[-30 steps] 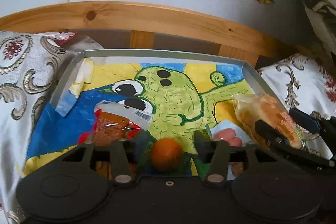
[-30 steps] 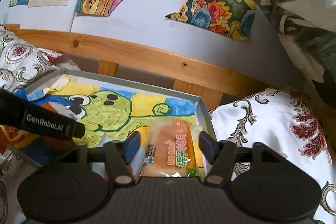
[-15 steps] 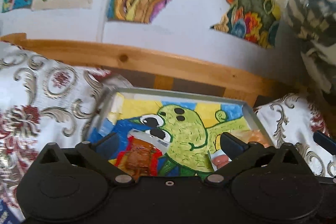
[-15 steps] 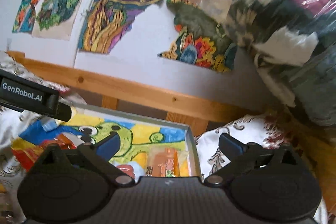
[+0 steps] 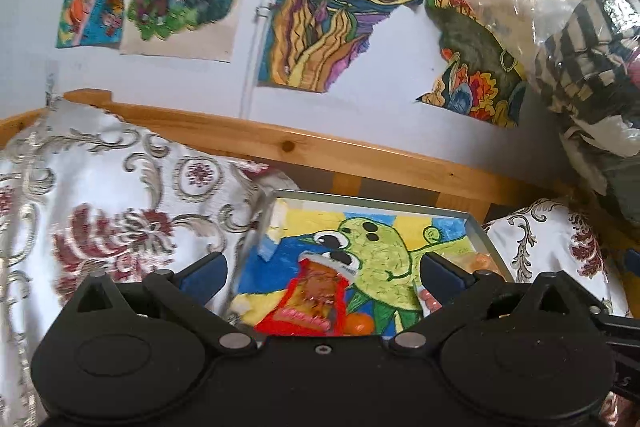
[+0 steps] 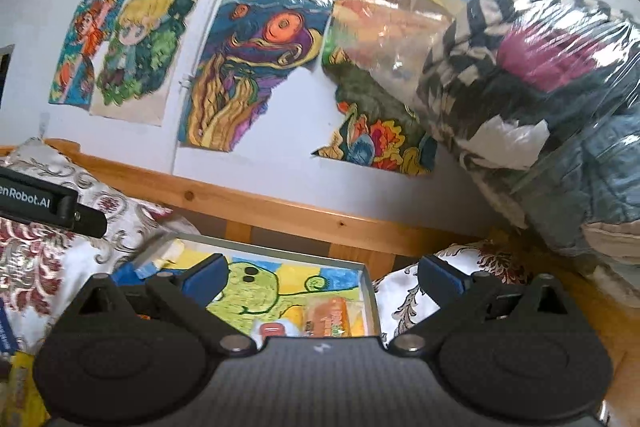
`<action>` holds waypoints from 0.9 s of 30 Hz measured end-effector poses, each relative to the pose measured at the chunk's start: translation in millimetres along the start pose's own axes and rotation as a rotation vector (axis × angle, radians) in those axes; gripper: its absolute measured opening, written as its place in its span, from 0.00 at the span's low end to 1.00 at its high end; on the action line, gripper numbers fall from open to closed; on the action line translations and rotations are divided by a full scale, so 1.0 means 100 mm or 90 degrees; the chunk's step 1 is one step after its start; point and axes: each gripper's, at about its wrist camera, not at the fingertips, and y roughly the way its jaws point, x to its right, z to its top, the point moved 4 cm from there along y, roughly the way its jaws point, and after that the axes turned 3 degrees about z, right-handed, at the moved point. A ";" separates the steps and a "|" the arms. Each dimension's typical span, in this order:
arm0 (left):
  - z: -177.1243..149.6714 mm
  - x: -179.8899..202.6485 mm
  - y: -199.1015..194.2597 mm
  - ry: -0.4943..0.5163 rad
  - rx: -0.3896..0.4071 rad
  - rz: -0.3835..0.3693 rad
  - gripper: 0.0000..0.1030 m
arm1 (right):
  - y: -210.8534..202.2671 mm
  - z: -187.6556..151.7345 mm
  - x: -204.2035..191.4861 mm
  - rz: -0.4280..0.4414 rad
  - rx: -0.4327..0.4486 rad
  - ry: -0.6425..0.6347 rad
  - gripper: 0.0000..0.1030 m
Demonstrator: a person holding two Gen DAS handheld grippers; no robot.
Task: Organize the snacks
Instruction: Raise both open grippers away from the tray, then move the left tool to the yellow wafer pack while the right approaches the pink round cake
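So both grippers are spread wide with nothing between the fingers: the left gripper [image 5: 322,273] and the right gripper [image 6: 322,277] each sit low in their frames, looking over the grey tray [image 5: 478,233]. Snacks are all in the tray, lying on the green cartoon drawing [image 5: 380,259] that lines it. Going left to right in the left wrist view: a red-edged packet with something brown inside [image 5: 316,301], a small orange fruit [image 5: 358,325] touching its lower right corner, a pinkish sausage-looking thing [image 5: 430,299] mostly hidden, and the orange wrapped bread [image 6: 330,317] against the right wall, clearer in the right wrist view. My worry: the tray looks like it rests on soft floral bedding [image 5: 100,207], so any nudge on the rim could tip it and send the round fruit rolling. Crinkly wrappers could also slip if pinched at an edge. Room-wise, there's a wooden rail [image 5: 320,153] across the middle, kids' paintings [image 5: 340,7] on the pale wall above, and a clear bag of clothes [image 6: 540,75] at upper right.
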 end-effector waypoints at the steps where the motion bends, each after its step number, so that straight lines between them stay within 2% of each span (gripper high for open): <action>1: -0.01 -0.02 -0.06 0.001 0.001 0.002 0.99 | -0.05 0.01 -0.02 0.002 0.002 -0.001 1.00; 15: -0.29 -0.40 -0.77 0.016 -0.003 0.028 0.99 | -0.76 -0.09 -0.36 0.060 -0.017 -0.006 1.00; 21: -0.46 -0.63 -0.98 0.008 -0.020 0.042 0.99 | -0.97 -0.18 -0.40 0.080 -0.047 0.011 1.00; 27: -0.67 -0.76 -1.08 0.007 -0.050 0.043 0.99 | -1.09 -0.32 -0.42 0.104 -0.103 0.038 1.00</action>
